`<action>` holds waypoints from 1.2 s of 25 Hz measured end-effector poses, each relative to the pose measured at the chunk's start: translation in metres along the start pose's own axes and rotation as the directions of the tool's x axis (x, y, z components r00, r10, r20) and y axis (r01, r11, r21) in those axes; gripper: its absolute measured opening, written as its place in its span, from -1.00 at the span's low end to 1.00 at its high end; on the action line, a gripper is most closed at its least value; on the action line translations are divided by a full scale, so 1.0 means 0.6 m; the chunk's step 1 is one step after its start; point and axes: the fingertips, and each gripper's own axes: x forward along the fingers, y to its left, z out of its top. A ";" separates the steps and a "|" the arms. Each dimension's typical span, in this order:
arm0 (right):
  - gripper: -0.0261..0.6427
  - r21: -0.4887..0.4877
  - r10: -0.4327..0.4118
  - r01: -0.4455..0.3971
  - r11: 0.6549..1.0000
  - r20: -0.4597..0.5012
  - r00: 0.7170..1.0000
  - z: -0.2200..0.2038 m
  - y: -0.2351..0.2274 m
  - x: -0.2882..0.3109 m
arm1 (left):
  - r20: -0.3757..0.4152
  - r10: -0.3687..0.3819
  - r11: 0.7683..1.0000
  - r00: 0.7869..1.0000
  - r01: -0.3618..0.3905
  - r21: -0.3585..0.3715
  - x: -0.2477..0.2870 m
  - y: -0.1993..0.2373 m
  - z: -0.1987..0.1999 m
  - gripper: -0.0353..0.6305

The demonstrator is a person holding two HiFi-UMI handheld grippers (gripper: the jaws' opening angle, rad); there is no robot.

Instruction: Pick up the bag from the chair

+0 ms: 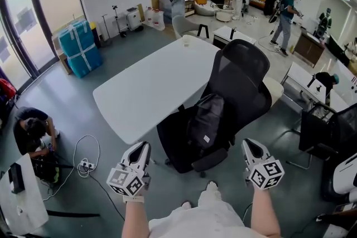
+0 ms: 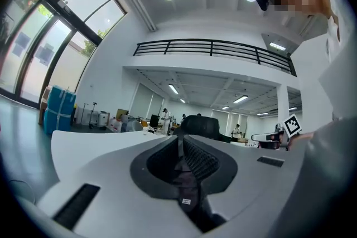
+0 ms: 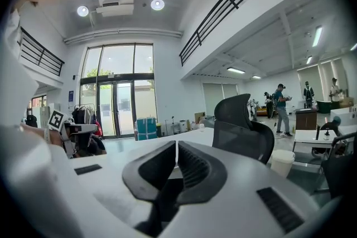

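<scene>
A black bag (image 1: pixel 205 121) with a small white label leans on the seat of a black mesh office chair (image 1: pixel 241 78) in the head view. My left gripper (image 1: pixel 143 146) hovers near the chair's front left, short of the bag, jaws shut on nothing. My right gripper (image 1: pixel 249 146) hangs at the chair's front right, also shut and empty. In the left gripper view the shut left gripper (image 2: pixel 179 141) points at the chair's headrest (image 2: pixel 198 123), and the bag (image 2: pixel 186 193) shows dark below the tips. The right gripper view has the right gripper (image 3: pixel 176 149) shut, the chair (image 3: pixel 243 126) ahead to the right.
A white table (image 1: pixel 148 92) with a cup (image 1: pixel 186 40) stands just behind the chair. A person (image 1: pixel 30 130) sits on the floor at left beside cables (image 1: pixel 85 164). A blue wrapped crate (image 1: pixel 81 47) stands far left. More desks, chairs and people fill the right side.
</scene>
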 end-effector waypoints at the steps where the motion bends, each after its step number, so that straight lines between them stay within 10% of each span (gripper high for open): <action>1: -0.86 -0.001 0.000 0.000 1.000 -0.004 1.000 0.000 -0.006 0.010 | -0.004 0.003 1.000 1.000 -0.003 -0.004 0.008 0.004 -0.004 -0.75; 18: -0.85 -0.031 0.104 -0.107 0.994 -0.097 0.990 -0.020 -0.152 0.253 | -0.029 0.072 0.997 0.997 -0.072 -0.009 0.231 0.051 -0.012 -0.75; 22: -0.60 -0.029 0.140 -0.145 0.989 -0.144 0.980 -0.042 -0.182 0.306 | -0.046 0.086 0.996 0.995 -0.086 -0.015 0.284 0.047 -0.027 -0.75; 30: -0.55 -0.012 0.203 -0.210 0.978 -0.217 0.955 -0.103 -0.212 0.385 | -0.110 0.004 1.000 0.994 -0.005 -0.008 0.405 0.011 -0.098 -0.75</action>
